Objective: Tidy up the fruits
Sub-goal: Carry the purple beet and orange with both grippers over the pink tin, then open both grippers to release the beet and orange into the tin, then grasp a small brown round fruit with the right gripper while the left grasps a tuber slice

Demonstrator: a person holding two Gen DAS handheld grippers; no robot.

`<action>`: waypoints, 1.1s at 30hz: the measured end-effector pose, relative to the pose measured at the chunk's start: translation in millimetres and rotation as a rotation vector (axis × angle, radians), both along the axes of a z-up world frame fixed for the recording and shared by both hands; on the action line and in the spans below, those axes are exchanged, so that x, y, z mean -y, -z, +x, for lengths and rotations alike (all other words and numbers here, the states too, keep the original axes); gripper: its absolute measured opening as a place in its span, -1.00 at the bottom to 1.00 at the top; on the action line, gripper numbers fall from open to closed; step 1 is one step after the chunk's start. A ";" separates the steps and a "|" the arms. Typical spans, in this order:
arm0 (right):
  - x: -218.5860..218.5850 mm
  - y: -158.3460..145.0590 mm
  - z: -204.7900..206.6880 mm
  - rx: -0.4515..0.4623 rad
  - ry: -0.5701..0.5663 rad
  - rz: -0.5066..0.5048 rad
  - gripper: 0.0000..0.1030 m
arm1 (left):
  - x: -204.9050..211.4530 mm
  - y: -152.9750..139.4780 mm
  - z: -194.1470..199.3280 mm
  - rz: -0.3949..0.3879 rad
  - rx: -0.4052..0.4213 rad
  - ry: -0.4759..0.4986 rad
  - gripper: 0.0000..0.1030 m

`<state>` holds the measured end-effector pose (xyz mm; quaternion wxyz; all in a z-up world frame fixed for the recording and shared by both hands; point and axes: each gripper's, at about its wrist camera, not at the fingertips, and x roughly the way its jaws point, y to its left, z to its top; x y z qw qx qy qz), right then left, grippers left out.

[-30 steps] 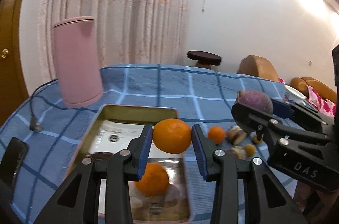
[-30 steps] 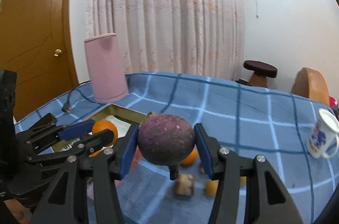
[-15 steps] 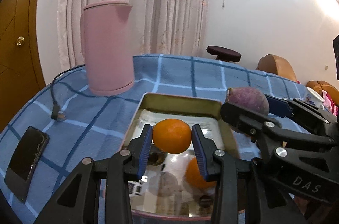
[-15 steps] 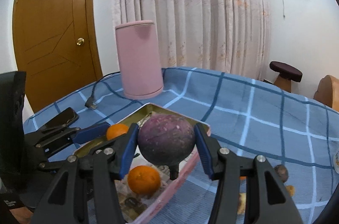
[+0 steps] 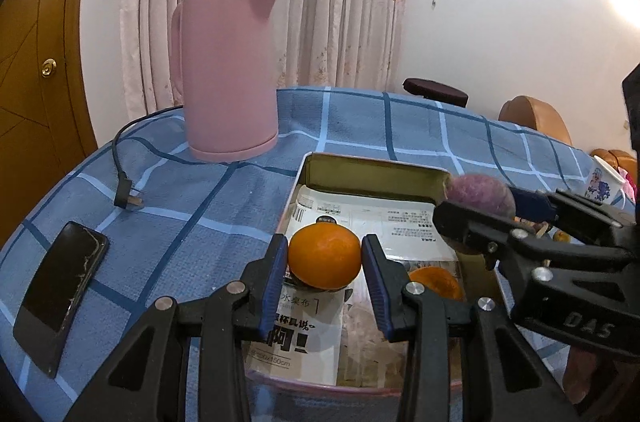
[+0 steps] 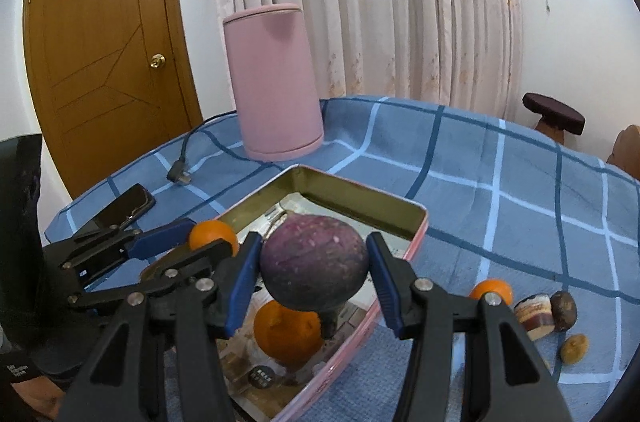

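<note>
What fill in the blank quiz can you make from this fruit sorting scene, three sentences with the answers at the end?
1. The left tongs are shut on an ____ fruit above the tin tray.
2. The right tongs hold a round ____ fruit over the tray.
3. Behind the tray on the checked cloth stands a ____ kettle, with a black phone lying to its left.

Answers: orange; purple; pink
</note>
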<state>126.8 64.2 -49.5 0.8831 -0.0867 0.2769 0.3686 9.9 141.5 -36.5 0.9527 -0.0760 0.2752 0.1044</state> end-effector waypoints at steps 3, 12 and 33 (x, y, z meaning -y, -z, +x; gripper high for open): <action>-2.2 9.5 5.4 -0.050 -0.014 -0.007 0.10 | -0.4 0.3 -0.8 -0.008 -0.005 0.015 -0.21; 16.8 2.5 -4.1 -0.032 -0.037 0.032 0.64 | -2.9 -5.6 -7.5 -0.040 0.015 -0.011 0.34; 165.6 12.8 19.5 -0.023 0.318 -0.069 0.31 | 127.0 -5.8 36.1 0.067 -0.026 0.248 0.42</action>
